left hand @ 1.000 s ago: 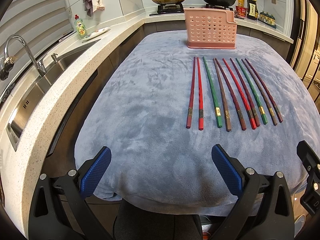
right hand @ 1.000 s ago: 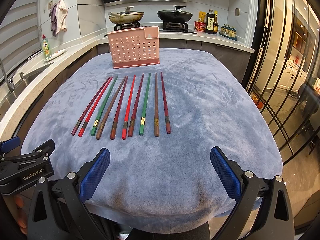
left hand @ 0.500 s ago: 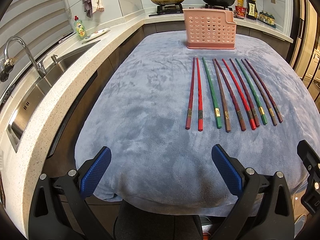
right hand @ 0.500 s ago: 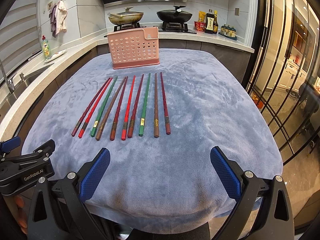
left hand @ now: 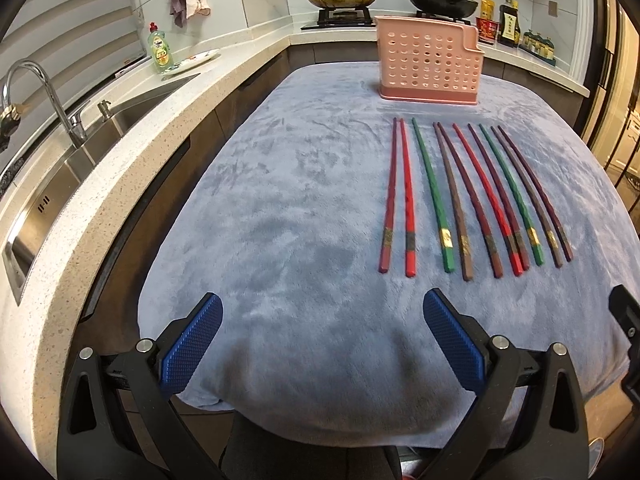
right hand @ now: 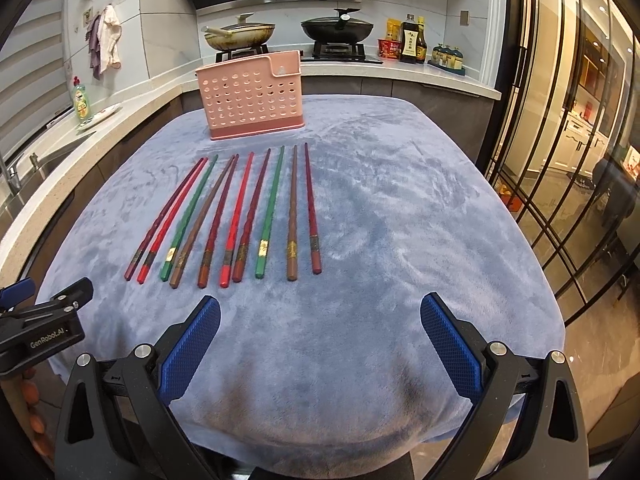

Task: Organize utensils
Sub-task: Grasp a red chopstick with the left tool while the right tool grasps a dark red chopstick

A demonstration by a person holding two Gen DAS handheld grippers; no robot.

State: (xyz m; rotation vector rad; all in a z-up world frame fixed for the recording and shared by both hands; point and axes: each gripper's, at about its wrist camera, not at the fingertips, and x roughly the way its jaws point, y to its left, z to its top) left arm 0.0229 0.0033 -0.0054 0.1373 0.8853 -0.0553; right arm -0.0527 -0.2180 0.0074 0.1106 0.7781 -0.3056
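Observation:
Several chopsticks (left hand: pixel 472 196) in red, green, brown and dark maroon lie side by side on a blue-grey cloth (left hand: pixel 288 208); they also show in the right wrist view (right hand: pixel 240 216). A pink perforated utensil holder (left hand: pixel 430 66) stands upright behind them, also in the right wrist view (right hand: pixel 252 96). My left gripper (left hand: pixel 322 340) is open and empty at the near edge, left of the chopsticks' handle ends. My right gripper (right hand: pixel 320 340) is open and empty, just in front of the handle ends.
A steel sink (left hand: pixel 60 168) with a tap (left hand: pixel 44 96) sits in the counter to the left. A stove with two pans (right hand: pixel 288 32) and sauce bottles (right hand: pixel 412 42) is at the back. A dish soap bottle (left hand: pixel 161 48) stands by the sink. Glass doors (right hand: pixel 560 160) are on the right.
Both grippers have edged slightly forward toward the chopsticks. The chopsticks and holder have not moved.

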